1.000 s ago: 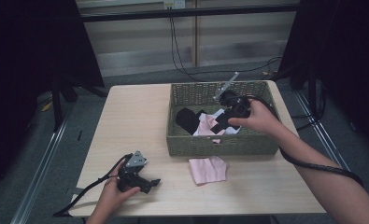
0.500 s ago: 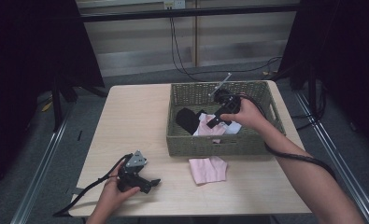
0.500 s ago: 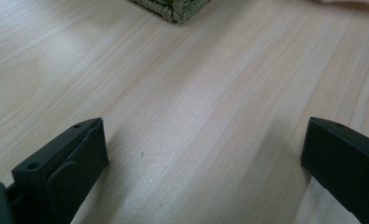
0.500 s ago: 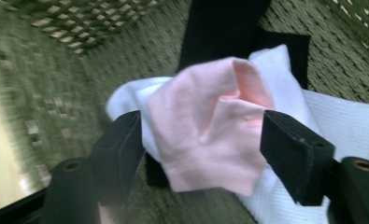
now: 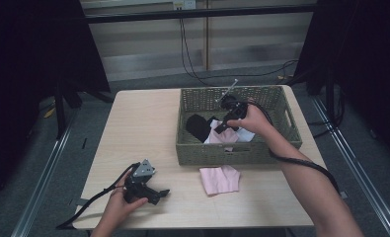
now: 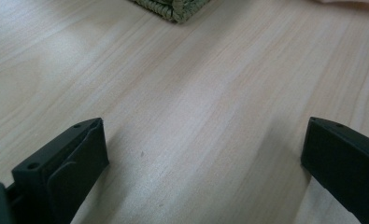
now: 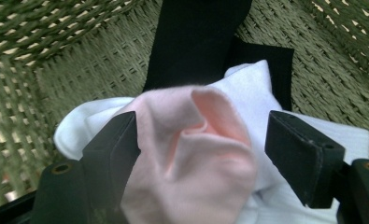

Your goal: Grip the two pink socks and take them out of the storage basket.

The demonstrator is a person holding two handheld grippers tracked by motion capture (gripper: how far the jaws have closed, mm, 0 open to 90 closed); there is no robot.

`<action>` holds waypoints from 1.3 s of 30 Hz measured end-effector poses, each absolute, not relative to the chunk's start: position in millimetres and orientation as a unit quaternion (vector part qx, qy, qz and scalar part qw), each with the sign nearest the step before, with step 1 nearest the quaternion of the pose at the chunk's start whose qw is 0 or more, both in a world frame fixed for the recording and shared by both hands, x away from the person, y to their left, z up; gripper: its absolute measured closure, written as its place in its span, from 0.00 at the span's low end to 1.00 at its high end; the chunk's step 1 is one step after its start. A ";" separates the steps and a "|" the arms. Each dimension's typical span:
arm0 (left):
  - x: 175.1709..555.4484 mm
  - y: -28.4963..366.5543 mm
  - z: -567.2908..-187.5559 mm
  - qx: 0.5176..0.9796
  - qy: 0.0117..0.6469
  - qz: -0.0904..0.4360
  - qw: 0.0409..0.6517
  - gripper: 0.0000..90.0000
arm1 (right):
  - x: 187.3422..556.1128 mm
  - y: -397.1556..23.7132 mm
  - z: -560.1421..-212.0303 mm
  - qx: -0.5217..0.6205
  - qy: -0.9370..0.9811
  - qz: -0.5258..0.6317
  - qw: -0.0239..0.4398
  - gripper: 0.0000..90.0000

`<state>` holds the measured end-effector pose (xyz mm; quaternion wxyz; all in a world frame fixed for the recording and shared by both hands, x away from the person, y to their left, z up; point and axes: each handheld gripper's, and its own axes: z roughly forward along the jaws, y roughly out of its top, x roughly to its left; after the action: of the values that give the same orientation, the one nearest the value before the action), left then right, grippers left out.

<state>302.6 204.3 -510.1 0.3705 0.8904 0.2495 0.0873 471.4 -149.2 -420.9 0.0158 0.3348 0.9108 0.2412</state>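
A woven green basket stands at the table's right middle. It holds a black cloth, a white cloth and a pink cloth. My right gripper is down inside the basket and open. In the right gripper view its jaws stand on either side of the bunched pink cloth, which lies on the white cloth, with the black cloth behind. My left gripper rests open on the table at the front left, with only bare wood between its jaws.
A second pink cloth lies folded on the table just in front of the basket. The basket's corner shows far ahead of the left gripper. Cables trail from both grippers. Dark stands and floor rails flank the table.
My right gripper has moved left and down into the basket, coming over the pink cloth. The left gripper has stayed put.
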 end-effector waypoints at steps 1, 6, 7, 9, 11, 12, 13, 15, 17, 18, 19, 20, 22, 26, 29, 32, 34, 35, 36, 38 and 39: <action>302.6 204.3 -510.2 0.890 0.249 0.087 0.371 0.00 | 472.7 -148.5 -422.7 0.332 0.913 0.238 0.016 0.28; 302.7 204.5 -510.2 0.891 0.248 0.087 0.371 0.00 | 475.4 -143.3 -431.9 0.322 0.918 0.233 0.005 0.49; 302.7 204.5 -510.2 0.891 0.248 0.087 0.371 0.00 | 474.8 -142.8 -433.1 0.315 0.921 0.231 0.006 0.55; 302.7 204.5 -510.2 0.891 0.248 0.087 0.371 0.00 | 473.4 -141.8 -434.5 0.309 0.924 0.225 -0.001 0.74; 302.7 204.5 -510.2 0.891 0.248 0.087 0.371 0.00 | 472.7 -141.9 -434.8 0.313 0.922 0.228 -0.019 0.86; 302.7 204.5 -510.2 0.891 0.248 0.087 0.371 0.00 | 471.8 -141.6 -433.5 0.321 0.918 0.232 -0.033 0.88; 302.7 204.5 -510.2 0.891 0.248 0.087 0.371 0.00 | 471.6 -142.1 -432.7 0.320 0.917 0.234 -0.037 0.89; 302.7 204.5 -510.2 0.891 0.248 0.087 0.371 0.00 | 470.8 -144.7 -428.2 0.319 0.918 0.232 -0.038 0.89; 302.7 204.5 -510.2 0.891 0.248 0.087 0.371 0.00 | 469.2 -148.9 -422.0 0.326 0.914 0.238 -0.040 0.89; 302.7 204.5 -510.2 0.891 0.248 0.087 0.371 0.00 | 468.4 -150.5 -419.7 0.327 0.913 0.241 -0.040 0.89; 302.7 204.5 -510.2 0.891 0.248 0.087 0.371 0.00 | 467.6 -153.1 -416.3 0.324 0.914 0.242 -0.037 0.89; 302.7 204.4 -510.4 0.890 0.248 0.087 0.372 0.00 | 466.3 -154.7 -412.6 0.328 0.912 0.246 -0.036 0.89; 302.7 204.4 -510.4 0.890 0.248 0.087 0.372 0.00 | 464.1 -158.7 -404.4 0.326 0.911 0.251 -0.033 0.89; 302.8 204.4 -510.4 0.890 0.248 0.086 0.372 0.00 | 459.2 -163.3 -391.3 0.321 0.913 0.250 -0.029 0.89; 302.8 204.4 -510.4 0.890 0.248 0.086 0.372 0.00 | 455.6 -166.7 -383.0 0.318 0.914 0.251 -0.028 0.89; 302.7 204.4 -510.4 0.890 0.248 0.086 0.372 0.00 | 452.2 -169.4 -376.5 0.313 0.915 0.252 -0.029 0.89; 302.7 204.4 -510.3 0.890 0.248 0.086 0.372 0.00 | 451.3 -171.4 -372.5 0.312 0.915 0.253 -0.028 0.89; 302.7 204.4 -510.3 0.890 0.248 0.086 0.372 0.00 | 450.7 -172.2 -370.5 0.312 0.915 0.254 -0.028 0.89; 302.7 204.4 -510.3 0.890 0.248 0.086 0.372 0.00 | 449.9 -172.9 -368.4 0.313 0.915 0.253 -0.028 0.89; 302.7 204.4 -510.3 0.890 0.248 0.086 0.372 0.00 | 449.2 -175.2 -364.5 0.312 0.915 0.256 -0.028 0.89; 302.7 204.4 -510.3 0.890 0.248 0.086 0.372 0.00 | 449.0 -176.2 -362.6 0.312 0.915 0.255 -0.026 0.89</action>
<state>302.7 204.4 -510.3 0.3719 0.8903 0.2482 0.0861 449.0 -176.2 -362.6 -0.0258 0.3116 0.9149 0.2552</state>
